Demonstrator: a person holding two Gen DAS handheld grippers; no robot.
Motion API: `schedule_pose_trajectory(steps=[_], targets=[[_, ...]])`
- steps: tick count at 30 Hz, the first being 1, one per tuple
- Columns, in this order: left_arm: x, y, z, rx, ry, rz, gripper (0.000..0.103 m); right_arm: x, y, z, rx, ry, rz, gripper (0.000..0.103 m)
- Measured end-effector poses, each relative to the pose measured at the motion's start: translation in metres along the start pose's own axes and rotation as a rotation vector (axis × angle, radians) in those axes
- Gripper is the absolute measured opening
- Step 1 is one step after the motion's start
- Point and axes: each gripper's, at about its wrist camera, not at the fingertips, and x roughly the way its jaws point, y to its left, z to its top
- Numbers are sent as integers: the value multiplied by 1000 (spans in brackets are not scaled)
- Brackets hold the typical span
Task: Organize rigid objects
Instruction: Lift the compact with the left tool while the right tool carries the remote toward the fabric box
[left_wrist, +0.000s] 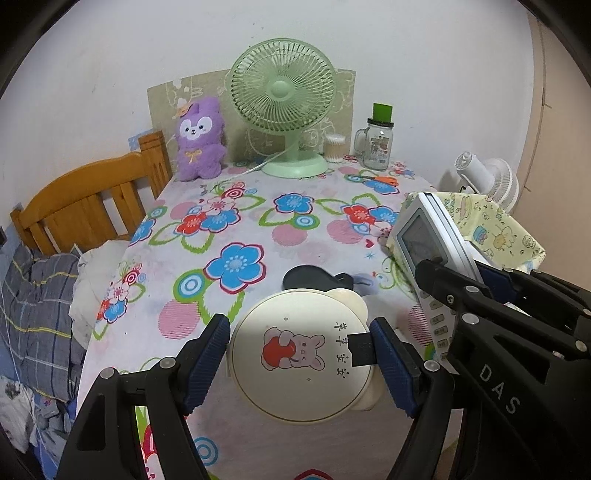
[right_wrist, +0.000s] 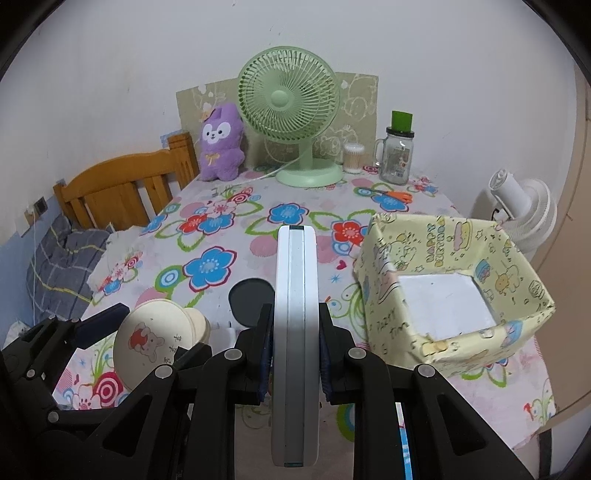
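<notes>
In the left wrist view my left gripper is shut on a round cream case with a rabbit picture, held above the flowered tablecloth. My right gripper is shut on a white remote control, seen edge-on and pointing away from me. The left wrist view shows the remote's screen facing left. An open box wrapped in yellow cartoon paper stands on the table just right of the remote; its white bottom is bare. The round case hangs at the remote's left.
A dark flat object lies on the cloth under the grippers. At the back stand a green fan, a purple plush, a swab jar, a glass mug and orange scissors. A wooden bedhead is left, a white fan right.
</notes>
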Motion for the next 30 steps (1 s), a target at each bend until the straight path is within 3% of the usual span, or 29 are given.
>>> schedule_pose_trajectory(steps=[30], targets=[[-19, -71, 44, 71, -54, -57, 79, -45, -74, 31, 58, -64, -28, 24]])
